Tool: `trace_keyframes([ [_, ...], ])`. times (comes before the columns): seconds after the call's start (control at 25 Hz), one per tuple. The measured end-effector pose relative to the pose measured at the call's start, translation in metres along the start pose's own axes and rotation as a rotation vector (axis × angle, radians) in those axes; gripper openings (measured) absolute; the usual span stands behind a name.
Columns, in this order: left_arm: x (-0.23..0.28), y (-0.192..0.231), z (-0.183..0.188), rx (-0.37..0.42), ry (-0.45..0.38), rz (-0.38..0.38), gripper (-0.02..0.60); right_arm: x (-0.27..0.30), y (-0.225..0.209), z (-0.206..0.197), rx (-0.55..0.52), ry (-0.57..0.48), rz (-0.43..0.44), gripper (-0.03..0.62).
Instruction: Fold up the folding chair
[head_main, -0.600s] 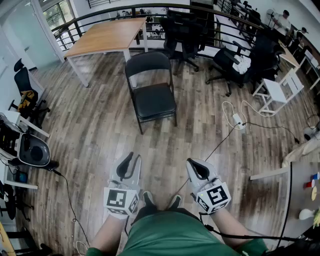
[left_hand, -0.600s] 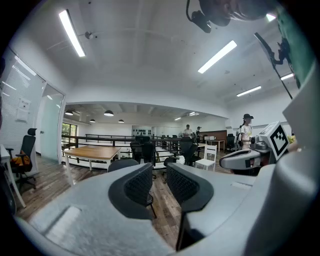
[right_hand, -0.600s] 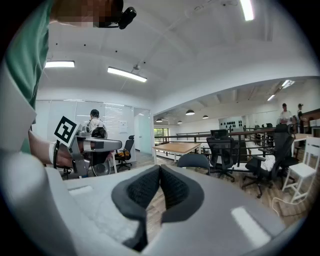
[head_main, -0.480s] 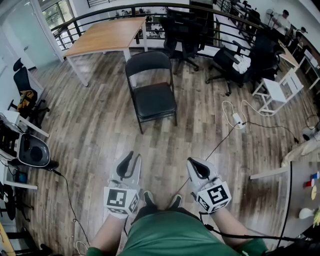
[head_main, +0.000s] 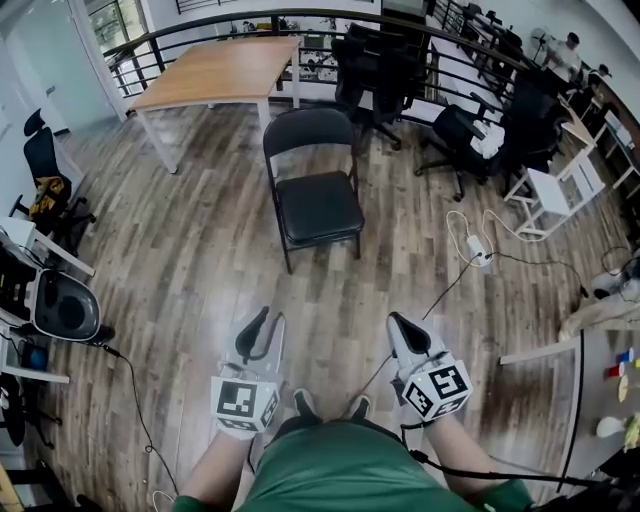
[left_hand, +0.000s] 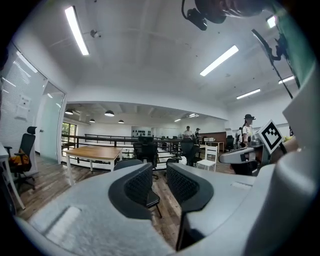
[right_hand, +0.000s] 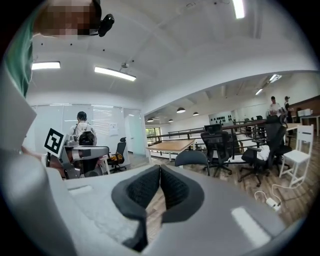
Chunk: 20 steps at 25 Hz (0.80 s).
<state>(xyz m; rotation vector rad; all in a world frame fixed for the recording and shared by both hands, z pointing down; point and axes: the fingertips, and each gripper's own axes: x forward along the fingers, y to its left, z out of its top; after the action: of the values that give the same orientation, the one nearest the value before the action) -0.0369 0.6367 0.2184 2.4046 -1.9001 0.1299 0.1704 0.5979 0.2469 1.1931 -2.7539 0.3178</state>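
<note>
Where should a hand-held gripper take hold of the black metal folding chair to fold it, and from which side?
Take the front edge of the seat, coming from the near side. The black metal folding chair stands open and faces the person, so that edge is nearest and should swing up toward the rounded backrest. Steadying the backrest's top likely helps.

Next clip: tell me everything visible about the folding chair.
The folding chair is black, with a padded-looking seat and a curved backrest on a thin dark tube frame that looks like metal. It stands unfolded and upright on the wooden floor, its seat empty and its backrest toward the wooden table. Nothing but the floor appears to touch it.
</note>
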Motion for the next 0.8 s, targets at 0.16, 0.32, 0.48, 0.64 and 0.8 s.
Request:
trace_keyframes([
  [0.16,-0.002,0.040,-0.014,-0.007,0.002,0.001,0.095,0.024,0.008,0.001,0.004,0.007,-0.043,0.006],
  [0.32,0.002,0.067,-0.024,-0.033,0.020,-0.008,0.095,0.043,0.016,0.006,0.005,0.017,-0.062,0.006],
  [0.48,0.017,0.074,-0.027,-0.045,0.032,-0.027,0.095,0.054,0.008,0.007,0.007,0.038,-0.077,0.006],
  [0.64,0.037,0.078,-0.028,-0.062,0.058,-0.026,0.095,0.070,-0.012,0.007,0.041,0.048,-0.083,0.006],
  [0.8,0.055,0.079,-0.032,-0.047,0.089,0.006,0.095,0.089,-0.041,0.002,0.104,0.043,-0.071,0.006],
])
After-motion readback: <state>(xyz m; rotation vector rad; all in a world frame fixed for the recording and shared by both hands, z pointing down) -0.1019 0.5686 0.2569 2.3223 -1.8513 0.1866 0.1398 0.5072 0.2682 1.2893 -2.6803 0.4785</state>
